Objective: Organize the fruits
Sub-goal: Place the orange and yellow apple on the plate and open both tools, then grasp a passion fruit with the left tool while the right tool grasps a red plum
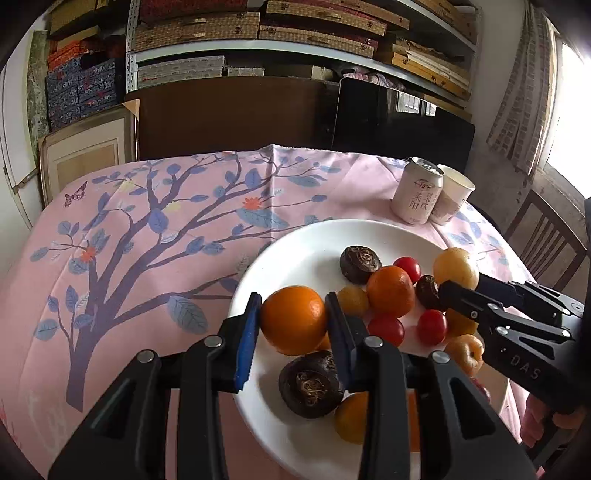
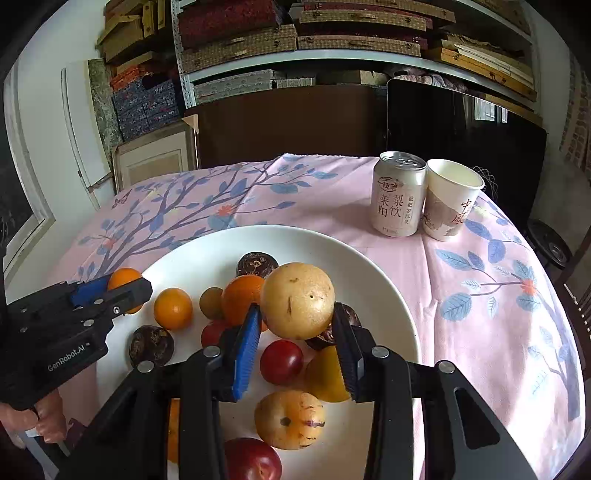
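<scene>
left jaws: we see the left gripper point(image 1: 293, 325) pinching an orange point(image 1: 293, 319), blue pad on one side, dark pad on the other, both touching the peel
left load position: we read the orange as held over the near-left part of the white plate point(image 1: 295, 243); a dark brown wrinkled fruit point(image 1: 312, 384) sits just below it
right jaws: we see the right gripper point(image 2: 297, 325) clamped on a pale yellow round fruit point(image 2: 297, 301), pads pressed to both flanks
right load position: we place the yellow fruit above the pile in the middle of the plate point(image 2: 369, 266), with a red tomato point(image 2: 281, 362) and a speckled yellow fruit point(image 2: 290, 419) under it
cross view: we spot the right gripper's tip in the left wrist view at the yellow fruit point(image 1: 456, 267); in the right wrist view the left gripper shows at the left edge with the orange point(image 2: 123, 278) at its tip
rest of plate: we count another orange point(image 1: 390, 291), small red tomatoes point(image 1: 431, 326), a second dark fruit point(image 1: 360, 264), small yellow-orange ones point(image 2: 173, 308), all still on the plate
person: we see fingers point(image 2: 50, 421) under the left gripper's handle
table: pink cloth with blue tree print point(image 1: 147, 236) under the plate
far right of table: drink can point(image 2: 398, 194) upright, paper cup point(image 2: 450, 199) touching it on its right, both well apart from the plate
background: shelves of stacked boxes point(image 2: 295, 33), dark chair back point(image 1: 229, 114) behind the table
</scene>
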A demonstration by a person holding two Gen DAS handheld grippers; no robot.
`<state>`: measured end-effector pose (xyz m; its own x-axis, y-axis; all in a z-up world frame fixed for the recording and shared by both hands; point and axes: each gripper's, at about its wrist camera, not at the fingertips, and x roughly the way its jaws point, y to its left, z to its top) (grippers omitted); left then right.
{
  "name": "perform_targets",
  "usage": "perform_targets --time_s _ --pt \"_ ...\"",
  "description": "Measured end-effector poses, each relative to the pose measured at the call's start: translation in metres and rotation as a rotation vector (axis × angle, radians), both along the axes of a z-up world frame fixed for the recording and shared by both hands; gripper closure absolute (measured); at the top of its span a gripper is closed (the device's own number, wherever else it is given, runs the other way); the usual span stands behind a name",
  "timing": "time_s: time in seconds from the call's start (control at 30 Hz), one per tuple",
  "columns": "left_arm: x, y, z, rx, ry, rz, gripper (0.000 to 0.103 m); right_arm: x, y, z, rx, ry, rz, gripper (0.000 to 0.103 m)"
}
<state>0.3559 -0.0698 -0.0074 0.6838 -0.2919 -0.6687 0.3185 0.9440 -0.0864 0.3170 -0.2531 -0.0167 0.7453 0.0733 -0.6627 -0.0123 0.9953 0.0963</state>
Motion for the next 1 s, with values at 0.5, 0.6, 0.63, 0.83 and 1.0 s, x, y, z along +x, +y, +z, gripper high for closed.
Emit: perform_targets --time_s 0.5,0.6,0.63,0.83,1.0 --pt "-0.116 0.028 0.018 0.072 -0.111 -0.052 0.005 -0.105 -0.013 0.0 -0.042 0.058 0.138 0.004" --pt "-0.163 0.017 0.009 0.097 -0.109 -0.155 0.004 -0.119 0.002 -0.019 -0.081 0.115 0.186 0.004" --pt "-0.174 0.009 0.004 0.11 -0.089 -0.2 0.004 -0.12 0.005 -0.023 -0.073 0.12 0.194 0.004" --pt "-0.186 -0.035 -0.042 0.321 -0.002 -0.265 0.005 -0.109 0.004 -0.042 0.019 0.172 0.181 0.004" --pt "-0.168 -0.024 -0.051 0.198 0.102 -0.269 0.057 -0.106 -0.005 -0.047 0.206 0.185 0.238 0.042"
